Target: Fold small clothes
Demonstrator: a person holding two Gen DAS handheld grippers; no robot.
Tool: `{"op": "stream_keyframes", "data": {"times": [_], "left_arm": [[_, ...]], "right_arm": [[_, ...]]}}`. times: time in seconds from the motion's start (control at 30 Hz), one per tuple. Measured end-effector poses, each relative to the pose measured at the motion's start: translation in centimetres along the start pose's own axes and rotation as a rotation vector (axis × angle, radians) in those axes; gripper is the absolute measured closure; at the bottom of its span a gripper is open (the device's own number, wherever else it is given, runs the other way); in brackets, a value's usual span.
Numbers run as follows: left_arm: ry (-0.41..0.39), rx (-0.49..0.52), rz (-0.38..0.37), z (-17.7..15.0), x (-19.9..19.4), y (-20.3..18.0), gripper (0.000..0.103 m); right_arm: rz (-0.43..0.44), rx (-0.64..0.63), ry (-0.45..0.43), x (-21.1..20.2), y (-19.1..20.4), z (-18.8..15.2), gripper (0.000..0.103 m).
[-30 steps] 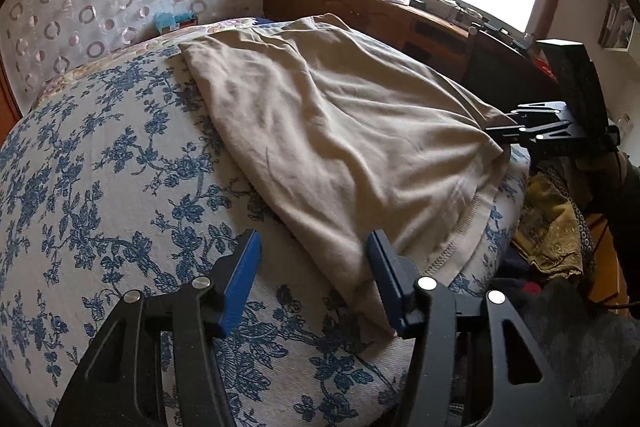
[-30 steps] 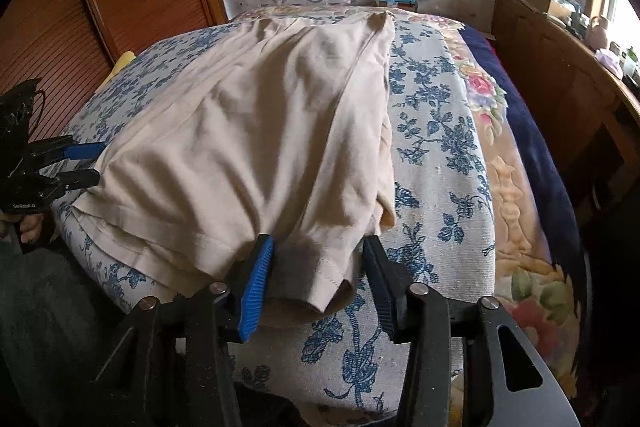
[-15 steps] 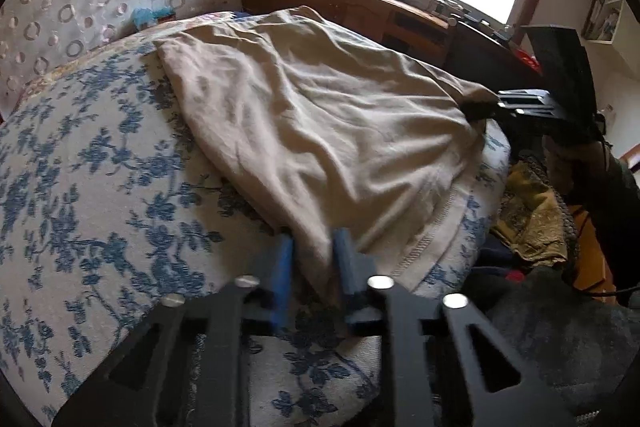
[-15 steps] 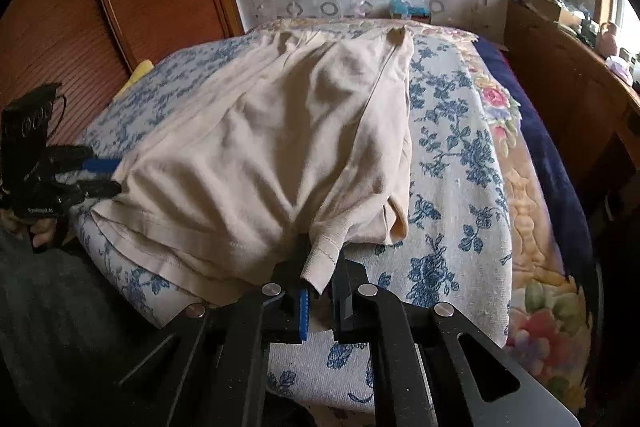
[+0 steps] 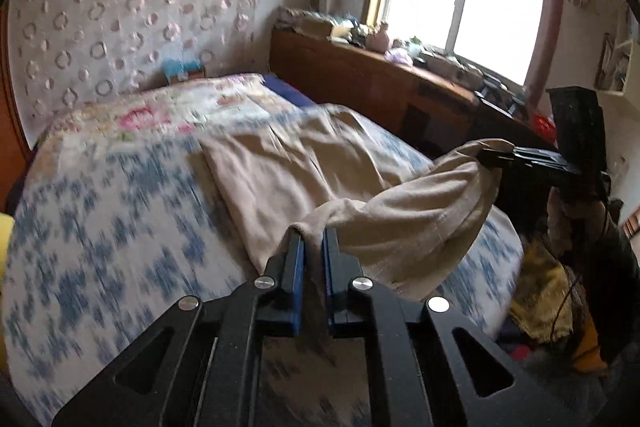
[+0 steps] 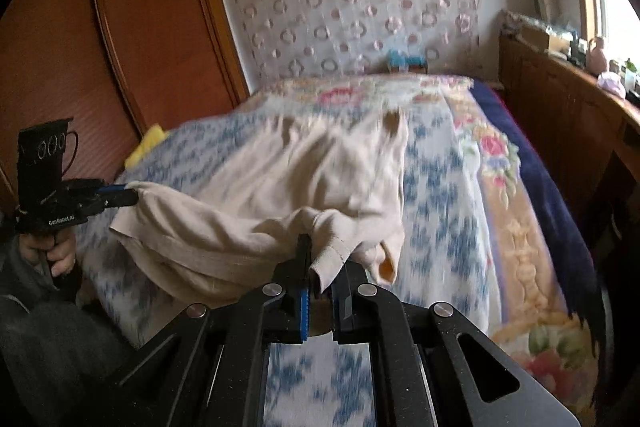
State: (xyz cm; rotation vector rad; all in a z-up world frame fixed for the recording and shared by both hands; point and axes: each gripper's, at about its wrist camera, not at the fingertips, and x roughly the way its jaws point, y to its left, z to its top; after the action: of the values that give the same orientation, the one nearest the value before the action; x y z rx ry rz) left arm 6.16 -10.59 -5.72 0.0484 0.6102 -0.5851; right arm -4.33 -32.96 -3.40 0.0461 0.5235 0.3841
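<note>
Beige garment [image 5: 280,171], soft and limp, centre frame on bed [image 5: 100,207] | left gripper [image 5: 313,239], right gripper [image 6: 324,259] jaws clenched on hem corners | best held there

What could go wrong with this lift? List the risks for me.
1. The left hand-held gripper and the right hand-held gripper each pinch only a small bunch of the beige garment near its hem; the cloth may slip out.
2. The hem sags between the two grips, so the fold may land creased.
3. The far end lies rumpled on the blue floral bedspread and could drag instead of folding over.
</note>
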Motion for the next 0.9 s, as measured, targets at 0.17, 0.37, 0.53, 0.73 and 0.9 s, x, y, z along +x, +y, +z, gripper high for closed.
{"op": "stream_keyframes", "data": {"times": [0.17, 0.37, 0.53, 0.73, 0.9], "left_arm": [[-0.03, -0.027, 0.025, 4.0, 2.3, 2.6, 0.094], [-0.036, -0.059, 0.066, 7.4, 5.3, 5.6, 0.094], [-0.013, -0.088, 0.094, 8.9, 8.0, 8.1, 0.094], [0.045, -0.112, 0.106, 9.3, 11.2, 10.2, 0.094], [0.1, -0.095, 0.111, 8.9, 13.6, 10.7, 0.094]], "right_arm": [[-0.003, 0.003, -0.062, 1.6, -0.8, 3.5, 0.096], [-0.021, -0.007, -0.074, 5.7, -1.9, 7.4, 0.096], [-0.02, -0.026, -0.058, 9.9, -2.4, 9.9, 0.096], [-0.016, -0.024, -0.014, 13.7, -3.3, 11.4, 0.096], [-0.032, -0.021, 0.046, 16.7, -3.8, 11.6, 0.096]]}}
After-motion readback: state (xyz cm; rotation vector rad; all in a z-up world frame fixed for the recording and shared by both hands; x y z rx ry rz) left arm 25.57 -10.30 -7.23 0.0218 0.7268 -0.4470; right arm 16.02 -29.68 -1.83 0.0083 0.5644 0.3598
